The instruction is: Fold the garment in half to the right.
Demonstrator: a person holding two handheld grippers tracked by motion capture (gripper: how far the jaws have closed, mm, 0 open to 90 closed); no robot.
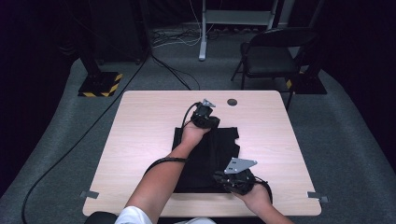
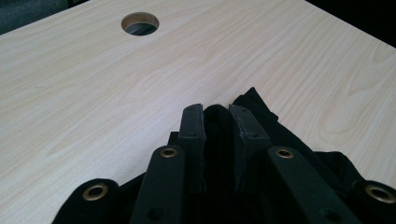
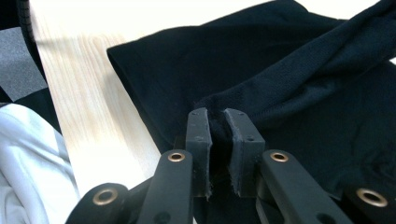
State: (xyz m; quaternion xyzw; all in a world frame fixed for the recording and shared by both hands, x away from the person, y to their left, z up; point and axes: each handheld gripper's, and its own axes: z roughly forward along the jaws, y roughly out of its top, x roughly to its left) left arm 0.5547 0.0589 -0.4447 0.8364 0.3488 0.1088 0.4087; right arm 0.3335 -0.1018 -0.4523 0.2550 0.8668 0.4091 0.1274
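Black garment point(image 1: 208, 158), folded and dark against the pale wooden table point(image 1: 140, 140), sits right in the middle of the high view, running from mid-frame down toward the lower edge of the tabletop. Up at the centre of that view the left gripper point(image 1: 205, 116) is planted on the cloth's far edge, cable looping behind the hand. Switch to the left gripper view and there it is: a fold of black fabric point(image 2: 217, 116) bunched between the two black jaws, which stand close together with the cloth pinched in the narrow gap, just low of centre in the frame; bare wood stretches beyond, and a round cable hole point(image 2: 140, 23) sits in the upper left. Down in the lower right of the high view, the right gripper point(image 1: 233, 179) is at the garment's near edge, grey plate on top, hand wrapped around it. In the right gripper view the jaws are nearly together and clamped on a thick ridge of the black cloth point(image 3: 217, 123) at centre frame, the fabric running up and away to the upper right. A strip of tabletop shows on the left of that frame, and a white sleeve point(image 3: 28, 163) fills the lower left corner.
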